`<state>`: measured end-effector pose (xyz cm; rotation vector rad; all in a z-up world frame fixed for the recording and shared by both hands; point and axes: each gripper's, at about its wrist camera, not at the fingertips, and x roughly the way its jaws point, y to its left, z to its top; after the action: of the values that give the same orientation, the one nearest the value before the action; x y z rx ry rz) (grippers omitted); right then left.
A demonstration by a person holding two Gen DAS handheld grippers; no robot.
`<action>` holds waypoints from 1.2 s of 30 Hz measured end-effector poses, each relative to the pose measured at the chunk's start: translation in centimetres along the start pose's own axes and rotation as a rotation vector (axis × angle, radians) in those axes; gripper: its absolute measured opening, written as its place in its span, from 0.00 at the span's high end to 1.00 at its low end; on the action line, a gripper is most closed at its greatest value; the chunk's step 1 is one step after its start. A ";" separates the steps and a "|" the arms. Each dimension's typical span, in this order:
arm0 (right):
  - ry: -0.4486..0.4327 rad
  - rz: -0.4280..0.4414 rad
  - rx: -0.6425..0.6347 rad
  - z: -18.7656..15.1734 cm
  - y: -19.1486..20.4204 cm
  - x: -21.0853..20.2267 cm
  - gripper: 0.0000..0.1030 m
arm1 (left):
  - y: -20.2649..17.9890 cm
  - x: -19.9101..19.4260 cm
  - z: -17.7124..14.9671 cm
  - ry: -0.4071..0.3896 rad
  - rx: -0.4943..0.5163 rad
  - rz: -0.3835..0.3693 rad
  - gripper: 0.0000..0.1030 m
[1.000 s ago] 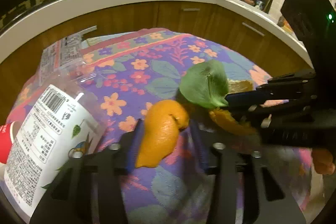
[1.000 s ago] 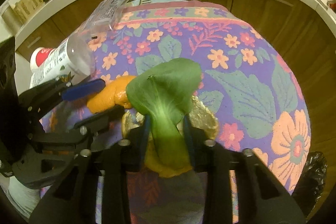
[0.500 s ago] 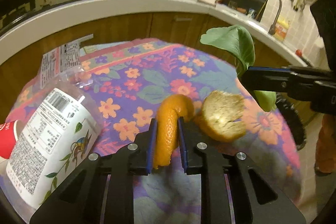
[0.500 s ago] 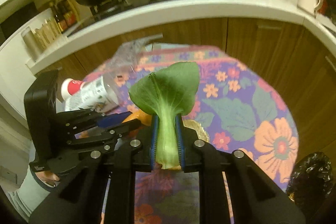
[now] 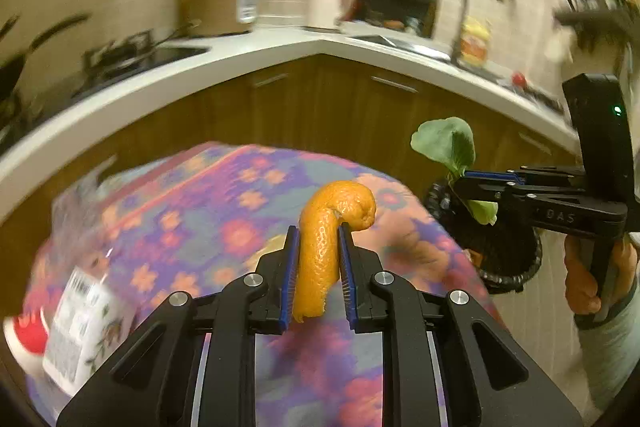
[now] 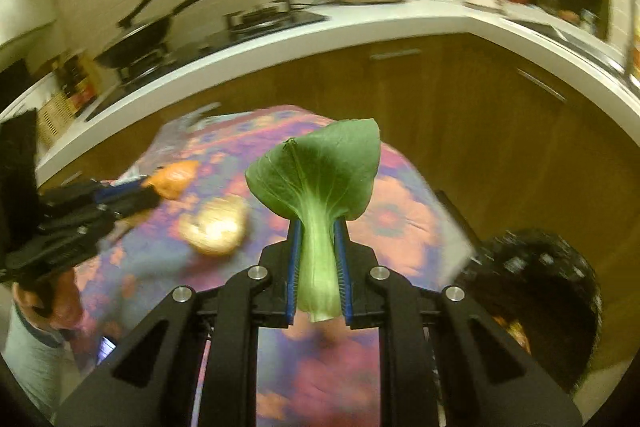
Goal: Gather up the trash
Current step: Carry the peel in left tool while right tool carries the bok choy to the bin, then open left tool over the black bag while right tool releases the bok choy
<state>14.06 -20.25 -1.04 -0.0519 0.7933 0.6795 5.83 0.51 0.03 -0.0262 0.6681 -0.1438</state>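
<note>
My left gripper (image 5: 319,233) is shut on a curled strip of orange peel (image 5: 326,231), held up above the flowered table. In the right wrist view that peel (image 6: 174,178) shows at the left in the same gripper's tips. My right gripper (image 6: 317,227) is shut on the pale stalk of a green leaf (image 6: 320,175), which stands upright between the blue pads. From the left wrist view the leaf (image 5: 448,143) hangs over the black trash bag (image 5: 500,247) at the table's right edge. A piece of bread (image 6: 214,227) lies on the cloth.
The flowered tablecloth (image 5: 240,219) covers a small table. A plastic bottle with a red cap (image 5: 76,323) lies at its left. The lined trash bin (image 6: 552,299) stands on the floor to the right. Wooden cabinets (image 6: 460,99) and a white counter curve behind.
Both grippers have lifted off the table with their pieces and swung right toward the black bag. The left one closed on the peel at the start.
</note>
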 end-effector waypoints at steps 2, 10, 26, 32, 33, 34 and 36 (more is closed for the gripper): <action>0.005 -0.039 0.055 -1.0 -2.8 -0.8 0.87 | -2.7 1.0 1.1 0.016 0.041 -0.034 0.83; 0.100 -0.190 0.279 -5.8 -12.9 -0.7 0.85 | -12.1 5.5 3.4 0.082 0.155 -0.125 0.83; 0.098 -0.248 0.463 -10.6 -21.5 -3.9 0.51 | -22.2 15.3 3.8 0.221 0.180 -0.268 0.77; 0.064 -0.269 0.492 -11.3 -22.2 -5.9 0.51 | -22.8 15.6 3.4 0.221 0.189 -0.265 0.60; 0.061 -0.267 0.489 -11.3 -22.0 -6.0 0.51 | -22.6 15.3 3.4 0.220 0.185 -0.265 0.60; 0.056 -0.262 0.484 -11.3 -21.7 -6.1 0.51 | -22.3 15.0 3.5 0.215 0.180 -0.262 0.60; 0.046 -0.248 0.468 -10.8 -20.7 -6.2 0.51 | -21.5 14.0 3.6 0.196 0.171 -0.253 0.59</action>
<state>16.01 -43.06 -8.73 0.2560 0.9549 0.2480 16.25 -22.86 -4.23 0.0693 0.8454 -0.4507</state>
